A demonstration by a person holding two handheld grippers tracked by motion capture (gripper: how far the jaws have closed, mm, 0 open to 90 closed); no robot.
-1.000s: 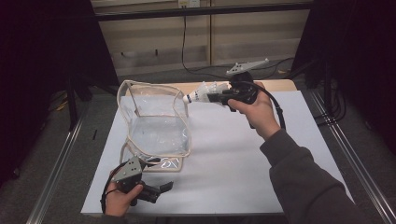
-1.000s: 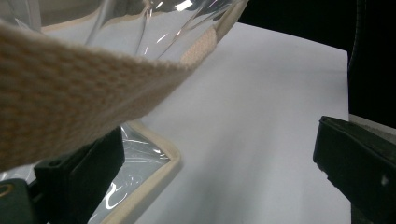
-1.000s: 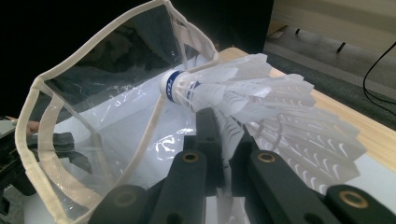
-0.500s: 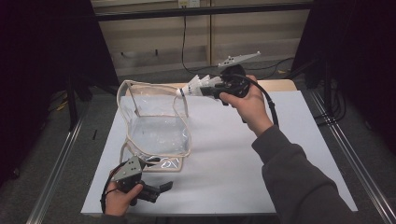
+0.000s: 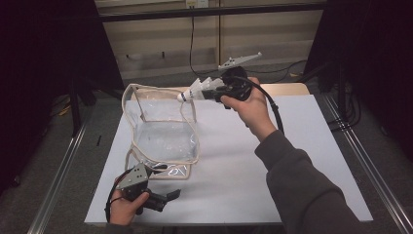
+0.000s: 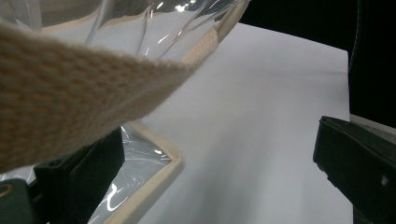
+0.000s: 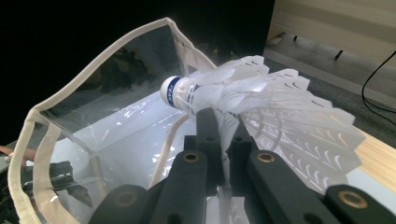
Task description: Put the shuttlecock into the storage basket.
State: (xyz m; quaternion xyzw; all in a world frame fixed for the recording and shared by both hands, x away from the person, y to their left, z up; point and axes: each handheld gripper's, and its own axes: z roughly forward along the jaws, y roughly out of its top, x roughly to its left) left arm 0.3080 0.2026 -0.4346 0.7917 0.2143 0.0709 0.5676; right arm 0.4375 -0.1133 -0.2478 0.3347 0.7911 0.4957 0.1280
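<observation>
Right tool [image 5: 207, 92] clamped on a white shuttlecock [image 5: 195, 90], held over the rim of the clear bag [image 5: 165, 131] on the white bench [image 5: 292, 161], left tool [image 5: 168, 195] spread wide by the bag's beige strap [image 6: 70, 93].

Light falls from above onto the white worktop [image 5: 292, 161], which stands bright while the surroundings at left and right sink into near black. The clear bag [image 5: 163, 126] carries small white glints on its plastic. In the left gripper view the woven strap [image 6: 70, 88] sits close to the lens, soft and out of focus, and the far worktop is hazy. In the right gripper view the shuttlecock [image 7: 261, 102] glows almost overexposed, its feathers sharp; the black fingers [image 7: 208, 126] below are slightly blurred.
</observation>
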